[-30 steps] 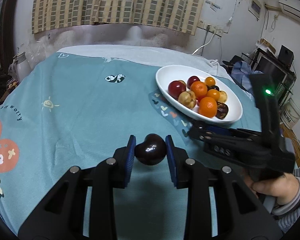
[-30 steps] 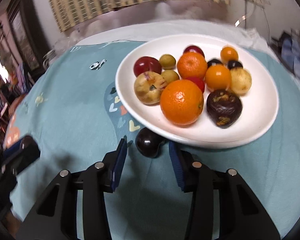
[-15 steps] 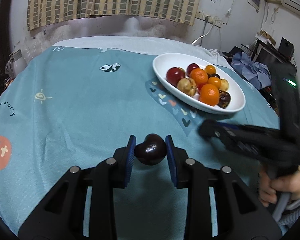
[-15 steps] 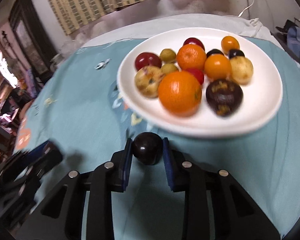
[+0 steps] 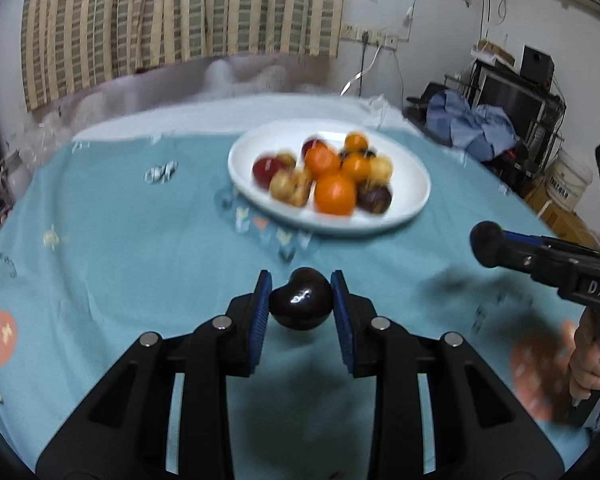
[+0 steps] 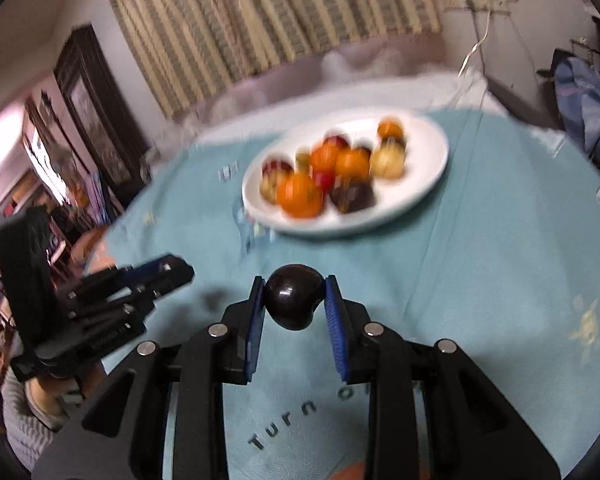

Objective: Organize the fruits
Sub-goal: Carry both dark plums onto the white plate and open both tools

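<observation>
My left gripper (image 5: 300, 300) is shut on a dark plum (image 5: 301, 304) and holds it above the teal tablecloth. My right gripper (image 6: 294, 296) is shut on another dark plum (image 6: 292, 298), also lifted off the cloth. A white oval plate (image 5: 408, 204) stands beyond both, holding several oranges, red plums, yellowish fruits and a dark fruit; it also shows in the right wrist view (image 6: 428, 168). The right gripper body shows at the right edge of the left wrist view (image 5: 548, 260). The left gripper body shows at the left of the right wrist view (image 6: 112, 300).
The teal tablecloth (image 5: 120, 240) covers a round table. Striped curtains (image 5: 172, 16) hang behind. Shelves, a bucket and blue clothes (image 5: 472, 124) crowd the room to the right. Dark furniture (image 6: 92, 112) stands to the left.
My right gripper closed on the dark plum beside the plate, lifted it and pulled back from the plate. My left gripper kept hold of its plum and swung toward the plate.
</observation>
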`<state>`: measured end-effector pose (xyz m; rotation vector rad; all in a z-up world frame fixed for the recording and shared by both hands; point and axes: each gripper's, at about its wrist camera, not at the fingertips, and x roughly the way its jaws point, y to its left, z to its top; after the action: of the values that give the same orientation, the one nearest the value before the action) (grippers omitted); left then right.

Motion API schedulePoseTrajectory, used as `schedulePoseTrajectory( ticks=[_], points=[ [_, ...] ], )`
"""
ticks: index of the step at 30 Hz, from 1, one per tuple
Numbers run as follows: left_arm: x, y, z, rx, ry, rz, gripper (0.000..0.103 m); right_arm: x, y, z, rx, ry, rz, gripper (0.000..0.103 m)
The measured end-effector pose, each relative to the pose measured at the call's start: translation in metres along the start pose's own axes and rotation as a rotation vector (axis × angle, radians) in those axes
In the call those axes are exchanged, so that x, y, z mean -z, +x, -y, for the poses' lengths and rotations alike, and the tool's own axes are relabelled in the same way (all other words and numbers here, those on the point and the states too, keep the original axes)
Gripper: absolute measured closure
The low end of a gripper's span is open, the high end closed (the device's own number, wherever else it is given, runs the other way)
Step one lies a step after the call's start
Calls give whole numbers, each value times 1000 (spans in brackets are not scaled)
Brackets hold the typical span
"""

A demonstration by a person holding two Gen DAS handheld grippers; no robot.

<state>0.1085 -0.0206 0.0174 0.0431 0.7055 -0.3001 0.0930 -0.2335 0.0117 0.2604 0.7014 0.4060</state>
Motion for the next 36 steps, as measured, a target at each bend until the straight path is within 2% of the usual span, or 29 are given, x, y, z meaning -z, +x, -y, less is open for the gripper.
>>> schedulePoseTrajectory(
  ticks=[4,7,10,13,19,23,31,36],
  points=[
    [-47,-7,7,3,-2,58,72,-45,-23,2,51,-37,83,73],
    [-81,-2,10,20,-26,96,72,-76,-31,11,67,-16,140,73],
    [-105,17,14,9,-27,107,72,-97,-24,21,71,14,176,73],
    [-118,41,16,2,-30,92,72,-108,3,30,82,29,161,73],
    [-122,101,11,-5,-53,23,72,-97,69,51,109,38,23,73],
    [-115,132,9,15,-63,-14,72,-88,86,55,140,20,-26,73],
    [-102,151,5,33,-72,-51,72,-74,102,54,161,-5,-73,73],
    [-100,151,9,8,-55,-40,72,-71,107,52,164,-12,-88,73]
  ],
)
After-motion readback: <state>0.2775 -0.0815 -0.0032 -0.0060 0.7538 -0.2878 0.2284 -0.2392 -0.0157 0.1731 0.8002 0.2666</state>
